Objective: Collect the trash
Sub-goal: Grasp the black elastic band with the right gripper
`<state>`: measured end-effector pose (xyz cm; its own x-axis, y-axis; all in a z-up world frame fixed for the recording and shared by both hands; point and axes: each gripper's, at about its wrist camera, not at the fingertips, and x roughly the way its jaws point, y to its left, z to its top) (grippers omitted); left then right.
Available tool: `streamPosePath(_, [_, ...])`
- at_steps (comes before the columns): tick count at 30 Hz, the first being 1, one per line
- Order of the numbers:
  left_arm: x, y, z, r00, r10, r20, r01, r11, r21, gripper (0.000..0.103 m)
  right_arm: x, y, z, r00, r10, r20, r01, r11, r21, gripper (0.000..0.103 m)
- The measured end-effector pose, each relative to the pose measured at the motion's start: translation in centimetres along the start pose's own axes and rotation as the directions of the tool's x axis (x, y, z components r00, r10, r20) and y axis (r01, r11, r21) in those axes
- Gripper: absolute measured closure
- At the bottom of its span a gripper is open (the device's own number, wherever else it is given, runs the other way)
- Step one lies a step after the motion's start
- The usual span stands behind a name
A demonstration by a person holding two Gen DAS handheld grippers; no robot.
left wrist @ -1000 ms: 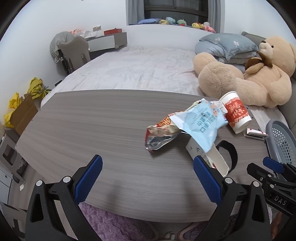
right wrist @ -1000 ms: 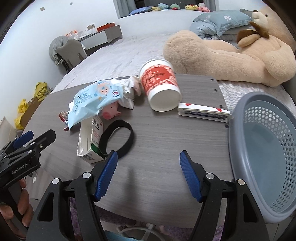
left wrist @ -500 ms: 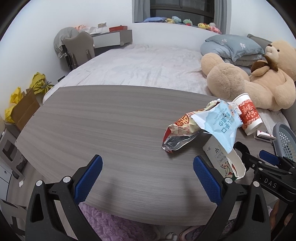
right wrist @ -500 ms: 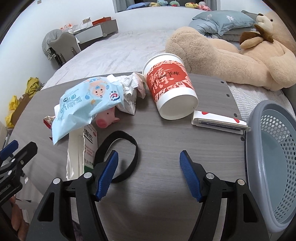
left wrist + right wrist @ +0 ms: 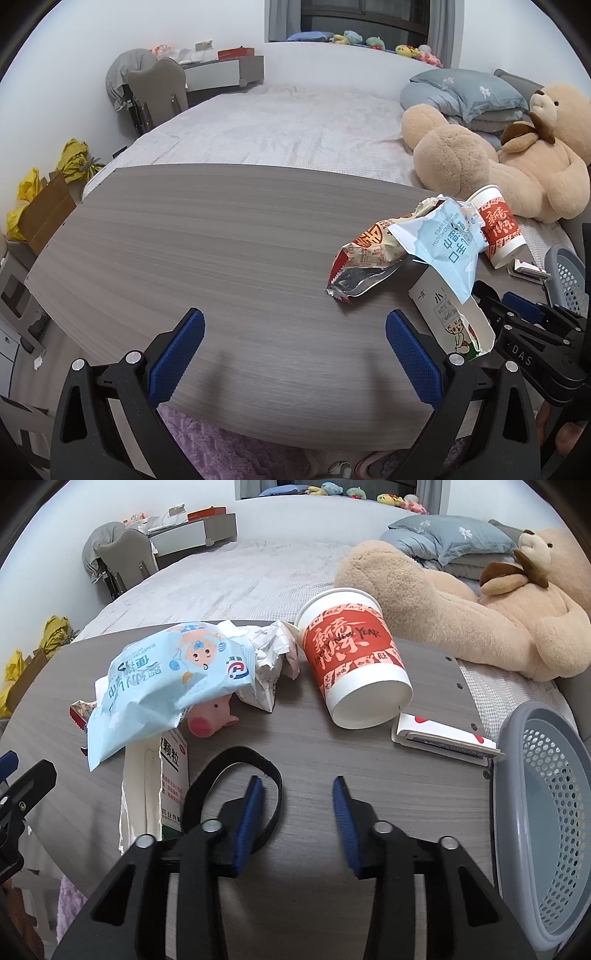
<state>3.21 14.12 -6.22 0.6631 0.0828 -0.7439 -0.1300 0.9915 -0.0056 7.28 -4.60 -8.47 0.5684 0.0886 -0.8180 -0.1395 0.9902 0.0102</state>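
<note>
Trash is lying heaped left of the grey basket [image 5: 535, 812]: wipes packet [image 5: 166, 686] over a torn carton [image 5: 155, 782], a black strap [image 5: 236, 786], then the tipped red cup [image 5: 354, 664]. Left gripper [image 5: 295, 354] is hanging wide open, farthest left of the basket, holding nothing. Right gripper [image 5: 298, 812] is narrowing from its wider spread a moment ago and pushing nearer the strap, half open and empty, probably starting the first pick.
</note>
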Motion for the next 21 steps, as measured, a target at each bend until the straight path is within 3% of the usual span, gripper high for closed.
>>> streamPosePath(3, [-0.2, -0.2, 0.0, 1.0, -0.005, 0.001, 0.005, 1.0, 0.004, 0.006, 0.0, 0.2, 0.0, 1.0, -0.002, 0.008, 0.002, 1.0, -0.01, 0.098])
streamPosePath(11, [-1.0, -1.6, 0.2, 0.999, -0.049, 0.009, 0.048, 0.998, 0.033, 0.006, -1.6, -2.3, -0.2, 0.996, 0.075, 0.04, -0.078, 0.993, 0.087, 0.1])
streamPosePath(21, [-0.5, -6.0, 2.4, 0.989, -0.148, -0.008, 0.148, 0.981, 0.123, 0.006, -4.7, -5.7, -1.4, 0.994, 0.073, 0.083, -0.087, 0.981, 0.176, 0.1])
